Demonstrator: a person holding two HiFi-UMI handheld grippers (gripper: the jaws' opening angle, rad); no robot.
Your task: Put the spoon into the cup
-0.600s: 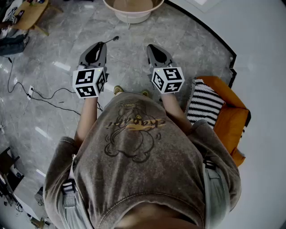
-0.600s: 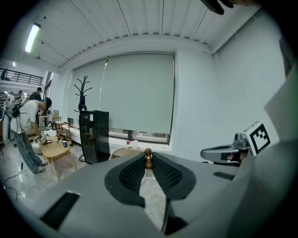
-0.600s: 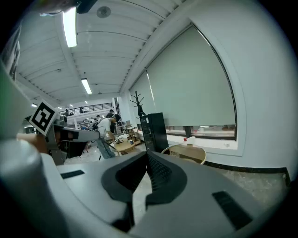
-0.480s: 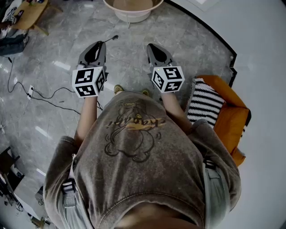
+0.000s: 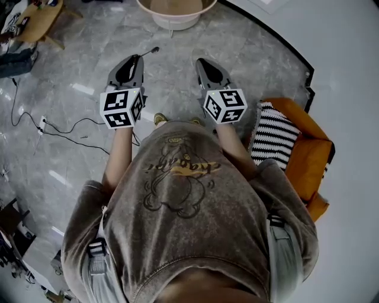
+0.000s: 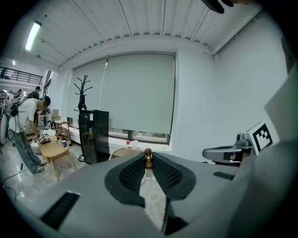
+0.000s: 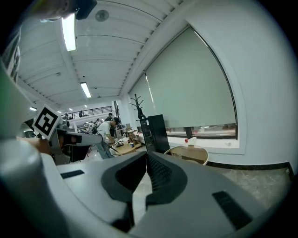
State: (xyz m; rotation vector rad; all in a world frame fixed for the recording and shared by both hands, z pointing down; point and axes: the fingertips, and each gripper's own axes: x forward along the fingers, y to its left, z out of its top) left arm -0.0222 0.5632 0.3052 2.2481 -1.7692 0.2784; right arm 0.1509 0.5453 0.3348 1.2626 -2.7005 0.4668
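Observation:
My left gripper (image 5: 137, 57) is held out level over the grey floor, shut on the spoon (image 5: 149, 53), whose thin dark end sticks out past the jaws. In the left gripper view the spoon's brown beaded end (image 6: 148, 158) shows pinched between the pads of the left gripper (image 6: 148, 163). My right gripper (image 5: 201, 61) is beside it, a hand's width to the right, with its jaws together and nothing in them; its tips (image 7: 146, 156) meet in the right gripper view. A small white cup-like thing (image 7: 192, 141) stands on the round table (image 7: 188, 154) ahead.
The round table (image 5: 176, 13) is straight ahead at the top of the head view. An orange chair (image 5: 305, 151) with a striped cushion (image 5: 272, 136) stands to my right. Cables (image 5: 59, 127) lie on the floor at left. A black cabinet (image 6: 93, 135), a low wooden table (image 6: 53, 149) and people are further left.
Nothing has visibly changed apart from a slight shift of the head view; both grippers keep their pose and the spoon stays held.

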